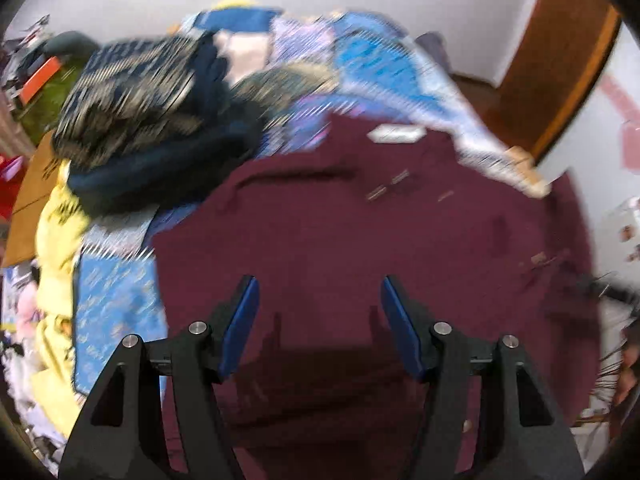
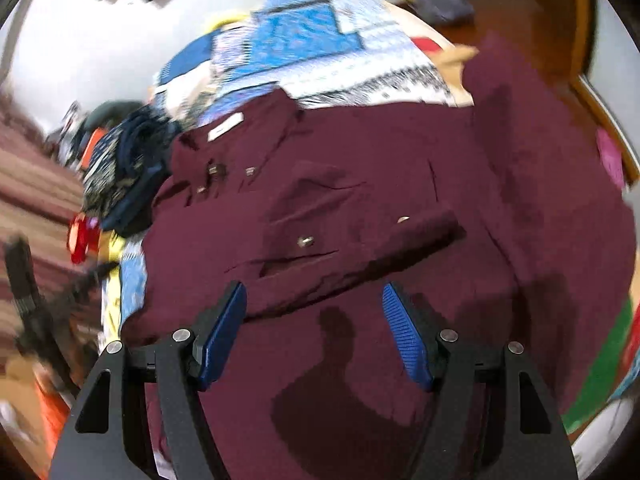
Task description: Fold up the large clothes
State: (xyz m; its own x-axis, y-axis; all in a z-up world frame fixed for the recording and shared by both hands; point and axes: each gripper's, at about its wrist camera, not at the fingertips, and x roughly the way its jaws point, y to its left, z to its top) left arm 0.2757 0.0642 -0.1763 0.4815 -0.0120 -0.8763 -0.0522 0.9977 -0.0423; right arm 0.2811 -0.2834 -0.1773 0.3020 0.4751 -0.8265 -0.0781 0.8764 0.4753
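A maroon shirt [image 2: 360, 184] lies spread across a bed with a blue patterned quilt [image 2: 320, 40], its collar toward the far end and one side draping over the bed's right edge. Both the left claw [image 1: 318, 304] and the right claw [image 2: 314, 312] hover released above it, nothing between their blue pads. A heap of dark clothes [image 1: 152, 120] sits at the far left of the bed.

Black gripper [image 1: 319, 286] arms, blue fingers [image 1: 242, 326], silver screws
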